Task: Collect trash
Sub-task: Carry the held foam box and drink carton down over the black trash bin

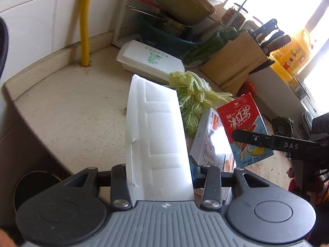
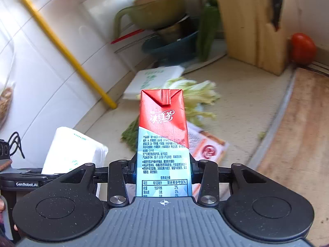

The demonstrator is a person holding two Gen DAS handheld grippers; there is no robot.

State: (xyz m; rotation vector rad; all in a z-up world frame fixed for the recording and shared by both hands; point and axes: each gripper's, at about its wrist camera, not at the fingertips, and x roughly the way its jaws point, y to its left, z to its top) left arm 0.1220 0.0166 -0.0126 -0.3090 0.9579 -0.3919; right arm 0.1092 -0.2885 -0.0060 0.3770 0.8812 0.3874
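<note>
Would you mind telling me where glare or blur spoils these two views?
Left wrist view: the window at upper right is blown out to white, and a glare patch washes out print on the flat box; the foam piece is sharp. Right wrist view: the tea carton is crisp, but the stacked bowls and cabbage leaves behind it are smeared.

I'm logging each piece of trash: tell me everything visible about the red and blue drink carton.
The drink carton is a small rectangular paperboard box, red on top with white lettering, pale blue below with printed text and a nutrition table. Its folded top flap looks sealed. The right gripper clamps its lower sides, holding it above the counter.
</note>
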